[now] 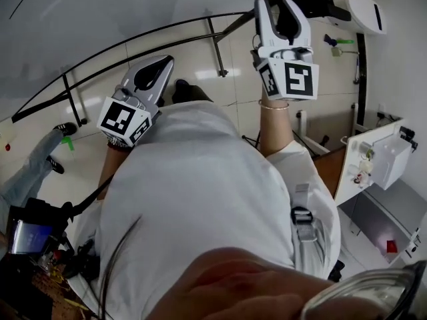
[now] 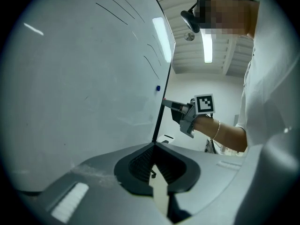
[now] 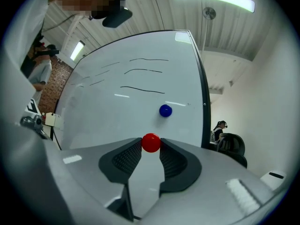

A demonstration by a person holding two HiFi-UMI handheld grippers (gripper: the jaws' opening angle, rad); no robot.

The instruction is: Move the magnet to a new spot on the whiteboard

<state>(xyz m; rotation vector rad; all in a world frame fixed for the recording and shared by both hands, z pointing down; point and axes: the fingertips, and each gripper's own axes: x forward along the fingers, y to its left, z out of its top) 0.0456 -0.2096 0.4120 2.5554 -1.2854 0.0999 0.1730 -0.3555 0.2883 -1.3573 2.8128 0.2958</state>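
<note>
Right gripper (image 3: 151, 146) faces the whiteboard (image 3: 117, 111), which fills the space ahead. Off to its left, the left gripper (image 2: 154, 146) has its jaws together on nothing. Just above the right jaw tips sits a blue magnet (image 3: 165, 110); the tips pinch the red magnet (image 3: 151, 143).

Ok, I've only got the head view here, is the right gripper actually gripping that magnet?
Observer: Yes. In the right gripper view, the right gripper pinches the red magnet between its pad tips.
Operator: Any other magnets around?
Observer: One blue magnet sits on the whiteboard, up and right of the red one in that view.
Operator: And the left gripper?
Observer: The left gripper has its jaws together with nothing between them.
</note>
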